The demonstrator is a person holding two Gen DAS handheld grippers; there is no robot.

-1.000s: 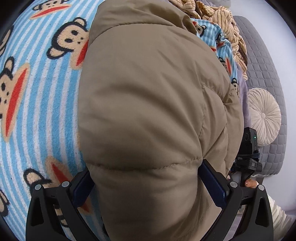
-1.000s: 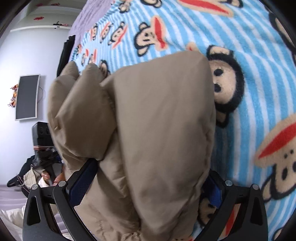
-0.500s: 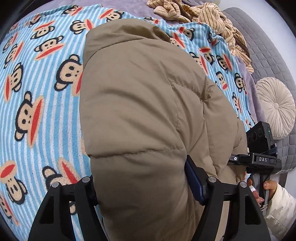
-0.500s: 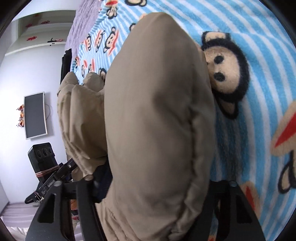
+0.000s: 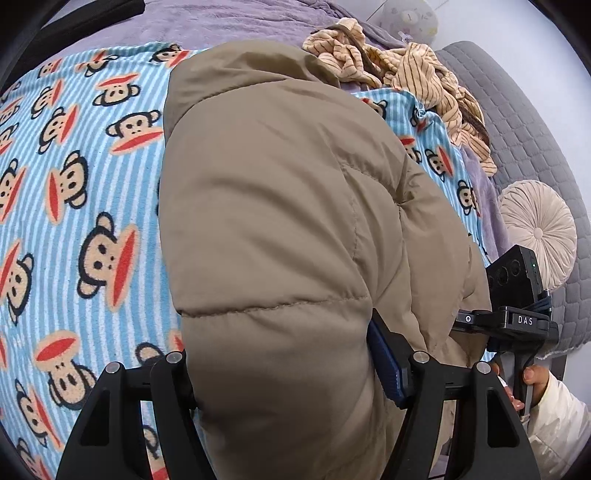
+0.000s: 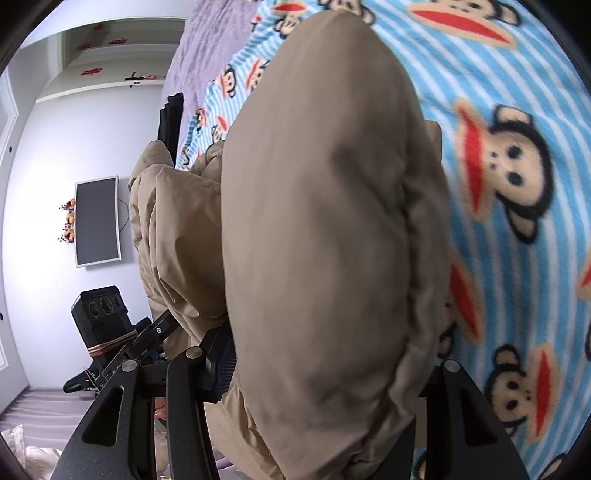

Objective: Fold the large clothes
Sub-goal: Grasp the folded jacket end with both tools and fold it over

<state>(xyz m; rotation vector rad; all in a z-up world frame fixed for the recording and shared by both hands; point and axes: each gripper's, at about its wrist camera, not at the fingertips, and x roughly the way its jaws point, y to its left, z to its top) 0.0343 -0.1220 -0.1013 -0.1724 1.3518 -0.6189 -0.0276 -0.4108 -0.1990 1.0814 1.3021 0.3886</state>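
A tan puffer jacket (image 5: 280, 221) lies bunched over a blue striped monkey-print blanket (image 5: 74, 206). My left gripper (image 5: 284, 369) is shut on a thick fold of the jacket, which bulges between its fingers and hides the fingertips. My right gripper (image 6: 325, 362) is shut on another thick fold of the same jacket (image 6: 332, 221), lifted off the blanket (image 6: 517, 110). The right gripper's body also shows at the right of the left wrist view (image 5: 513, 317), and the left gripper's body shows at the left of the right wrist view (image 6: 107, 325).
A pile of beige striped clothes (image 5: 406, 74) lies at the far edge of the blanket. A round cream cushion (image 5: 537, 229) rests against a grey quilted headboard (image 5: 524, 129). A purple bedspread (image 5: 221, 22) lies beyond. A wall screen (image 6: 96, 220) hangs at left.
Both grippers closed tighter on the jacket folds and pulled back and up; more of the blanket and bed now shows around the jacket.
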